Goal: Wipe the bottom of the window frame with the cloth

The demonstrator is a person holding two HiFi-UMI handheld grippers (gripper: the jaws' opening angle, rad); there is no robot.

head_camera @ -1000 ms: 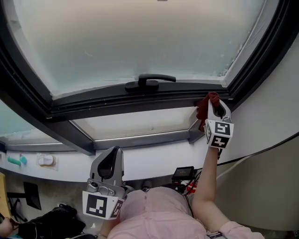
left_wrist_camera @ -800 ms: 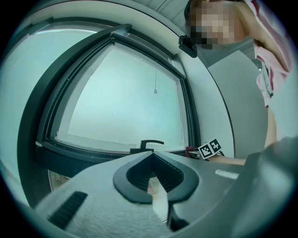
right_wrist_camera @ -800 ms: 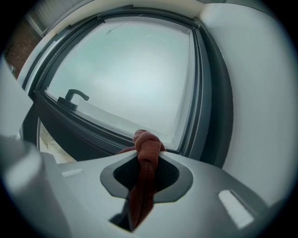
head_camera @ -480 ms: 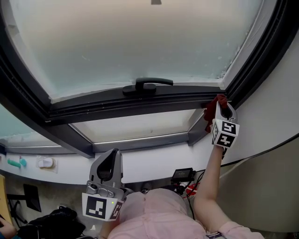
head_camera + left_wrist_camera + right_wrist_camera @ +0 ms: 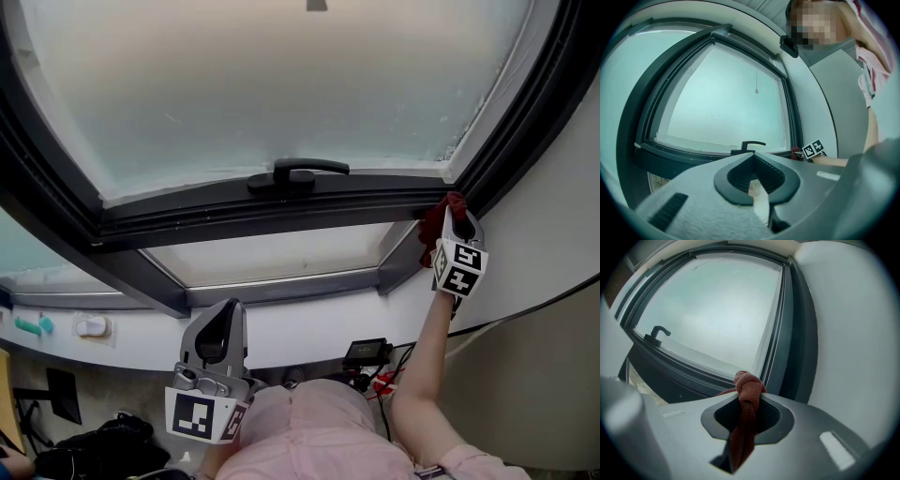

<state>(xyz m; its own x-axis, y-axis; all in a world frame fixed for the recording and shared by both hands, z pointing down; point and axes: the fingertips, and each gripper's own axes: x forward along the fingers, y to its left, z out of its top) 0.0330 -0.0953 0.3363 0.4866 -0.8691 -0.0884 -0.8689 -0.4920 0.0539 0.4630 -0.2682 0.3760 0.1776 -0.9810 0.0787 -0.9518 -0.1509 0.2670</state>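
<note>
- Person's pink shirt [image 5: 309, 433]: bottom edge of the head view, well below the window handle [image 5: 298, 174].
- Left gripper [image 5: 223, 323]: held low, below and left of the handle, just above the shirt. Its own view shows the jaws brought together at the tips, with nothing between them [image 5: 751, 157]. The marker cube faces the head camera.
- Black device with red leads [image 5: 367, 352]: below and slightly right of the handle, near the shirt.
- Forearm [image 5: 422, 361]: reaches up from the lower right toward the corner to the right of the handle.
- White ledge [image 5: 281, 323]: runs under the window, below the handle. A small teal item [image 5: 35, 324] lies on it far to the left.
- Right gripper [image 5: 457, 225]: raised, right of the handle and slightly below it, jaws clamped on the cloth [image 5: 749, 401].
- Cloth [image 5: 434, 225]: dark red, knotted above the jaws [image 5: 747, 387], the tail hanging down between them. It sits at the right end of the window frame's bottom rail, in the corner with the right upright. Contact with the rail cannot be confirmed.
- Window frame [image 5: 281, 202]: dark grey; the bottom rail carries the handle at its middle [image 5: 693, 366].
- Handle: black lever, lying level along the rail [image 5: 656, 333].
- Frosted pane [image 5: 281, 84]: above the handle, filling the frame.
- White wall [image 5: 548, 225]: right of the handle, beyond the frame.
</note>
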